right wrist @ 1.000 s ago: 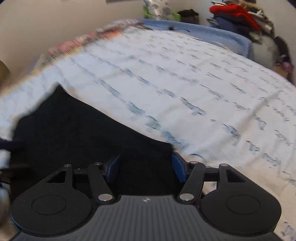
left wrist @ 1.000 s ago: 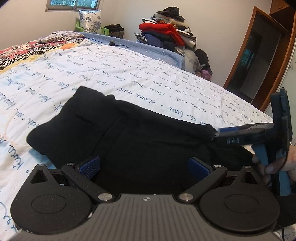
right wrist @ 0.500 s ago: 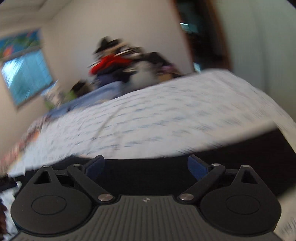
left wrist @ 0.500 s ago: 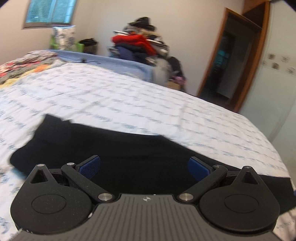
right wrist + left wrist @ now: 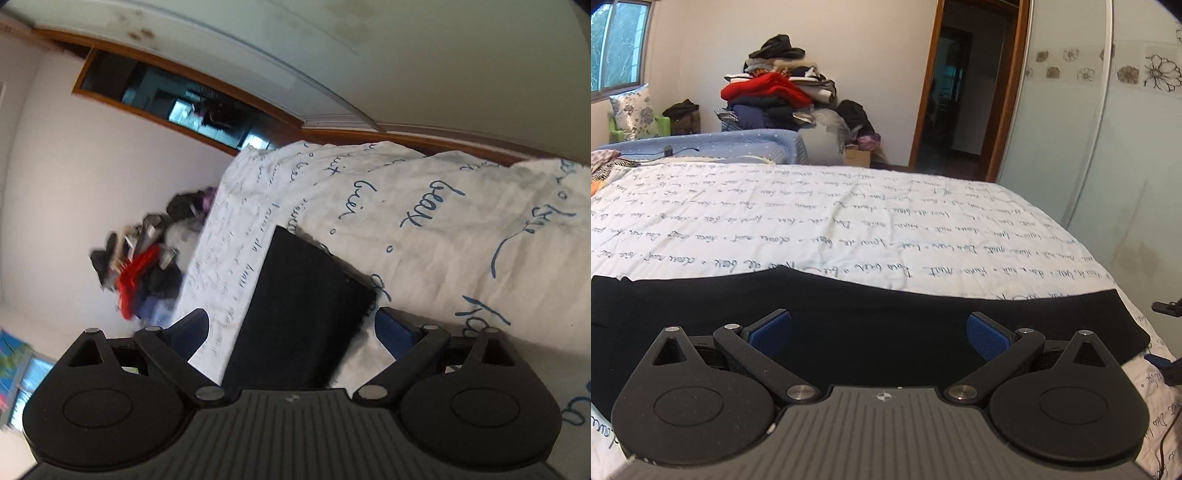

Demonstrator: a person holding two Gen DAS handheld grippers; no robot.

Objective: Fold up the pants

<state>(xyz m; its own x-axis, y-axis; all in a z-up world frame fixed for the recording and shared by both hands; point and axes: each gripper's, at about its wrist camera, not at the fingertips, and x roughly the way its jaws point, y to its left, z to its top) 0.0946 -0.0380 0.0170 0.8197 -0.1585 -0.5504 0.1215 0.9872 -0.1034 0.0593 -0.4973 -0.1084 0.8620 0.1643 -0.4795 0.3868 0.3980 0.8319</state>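
Observation:
The black pants (image 5: 879, 310) lie flat in a long strip across the near edge of the bed, on the white sheet (image 5: 849, 214) with blue handwriting. My left gripper (image 5: 879, 334) is open and empty, low over the middle of the strip. In the right wrist view, which is rolled sideways, the pants leg end (image 5: 295, 306) lies between the fingers of my right gripper (image 5: 291, 328), which is open and holds nothing. Part of the right gripper shows at the right edge of the left wrist view (image 5: 1167, 365), beside the pants' end.
A pile of clothes (image 5: 775, 92) stands against the far wall beyond the bed. A blue couch (image 5: 701, 144) is behind the bed. A wooden doorway (image 5: 964, 88) and a frosted glass panel (image 5: 1108, 147) are to the right. The bed edge drops off at the right.
The pants went from a bunched heap to a long flat strip. My right gripper swung to the leg end and rolled sideways. My left gripper turned right along the pants.

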